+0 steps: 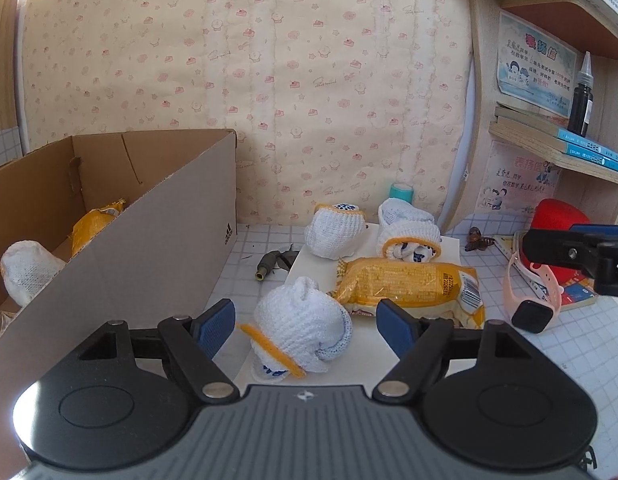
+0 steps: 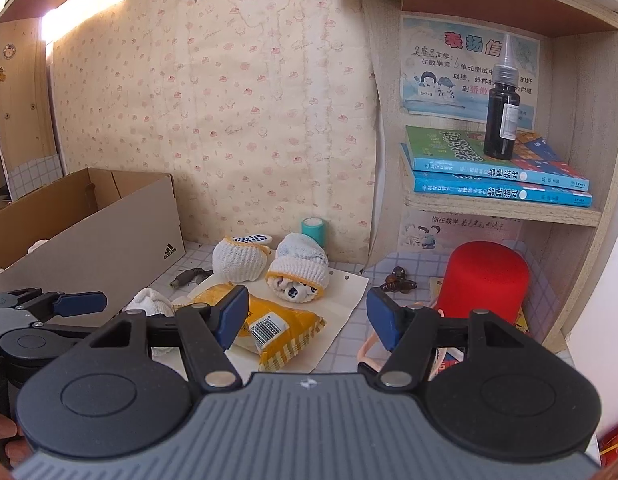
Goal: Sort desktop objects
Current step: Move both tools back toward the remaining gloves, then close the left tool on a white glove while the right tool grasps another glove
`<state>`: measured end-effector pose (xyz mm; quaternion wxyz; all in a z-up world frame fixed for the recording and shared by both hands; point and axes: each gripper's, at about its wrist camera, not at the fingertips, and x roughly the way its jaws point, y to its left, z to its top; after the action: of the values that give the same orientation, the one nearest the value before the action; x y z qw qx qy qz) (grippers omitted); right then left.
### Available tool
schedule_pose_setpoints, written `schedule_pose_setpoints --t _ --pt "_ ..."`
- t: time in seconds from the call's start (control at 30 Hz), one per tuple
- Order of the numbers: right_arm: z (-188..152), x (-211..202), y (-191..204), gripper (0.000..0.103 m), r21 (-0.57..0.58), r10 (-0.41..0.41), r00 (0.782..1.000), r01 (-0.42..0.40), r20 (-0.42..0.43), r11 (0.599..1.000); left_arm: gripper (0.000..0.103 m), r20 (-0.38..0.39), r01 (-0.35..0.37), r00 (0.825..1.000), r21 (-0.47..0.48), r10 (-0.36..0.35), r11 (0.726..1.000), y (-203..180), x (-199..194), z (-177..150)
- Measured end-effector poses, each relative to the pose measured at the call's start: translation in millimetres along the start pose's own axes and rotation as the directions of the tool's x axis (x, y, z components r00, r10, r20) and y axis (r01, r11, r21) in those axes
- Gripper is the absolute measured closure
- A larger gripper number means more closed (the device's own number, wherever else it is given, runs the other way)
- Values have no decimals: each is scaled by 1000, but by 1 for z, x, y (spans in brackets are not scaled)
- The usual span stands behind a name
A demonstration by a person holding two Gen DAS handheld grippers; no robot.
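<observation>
Nearest knit glove bundle, white with a yellow cuff, sits lumpy on the white paper sheet, right between the left gripper's wide-spread blue pads, not touched. A crinkly yellow snack bag lies just behind it. The cardboard box on the left holds another bundle and bag. The right gripper is spread wide too, empty, above the snack bag's edge.

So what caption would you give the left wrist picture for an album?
Open left tool poised around a rolled white glove, beside a yellow snack packet and a cardboard box.
</observation>
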<state>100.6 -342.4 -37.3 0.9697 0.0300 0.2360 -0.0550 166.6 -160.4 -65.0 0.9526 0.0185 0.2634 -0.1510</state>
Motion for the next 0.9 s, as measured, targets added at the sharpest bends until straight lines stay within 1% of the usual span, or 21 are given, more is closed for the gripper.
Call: schedule_pose_setpoints --t 0.2,0.4,0.67,0.73,0.77,0.8,0.9 --pt "-3 4 -6 39 9 -17 1000 17 -10 1000 22 -16 2 1000 -8 -2 1000 1 8 1" --pt "-2 6 -5 39 12 -8 1000 8 -6 1000 22 -25 0 1000 -11 0 1000 1 12 3" --pt "6 16 5 39 -11 7 1000 -7 -10 1000 22 -35 -17 999 -9 16 1000 2 18 6" --pt "9 21 7 39 -13 10 1000 -10 -12 1000 25 -47 -31 998 -2 31 1000 1 20 6" --pt "11 25 8 39 -16 7 1000 -7 -11 1000 31 -55 -34 998 0 34 999 1 22 6" --pt "13 29 8 39 -22 5 1000 -5 -13 1000 33 -59 -28 998 -4 28 1000 2 23 5" --pt "20 46 12 39 -35 2 1000 -3 -20 999 34 -56 -32 998 8 32 999 0 23 4"
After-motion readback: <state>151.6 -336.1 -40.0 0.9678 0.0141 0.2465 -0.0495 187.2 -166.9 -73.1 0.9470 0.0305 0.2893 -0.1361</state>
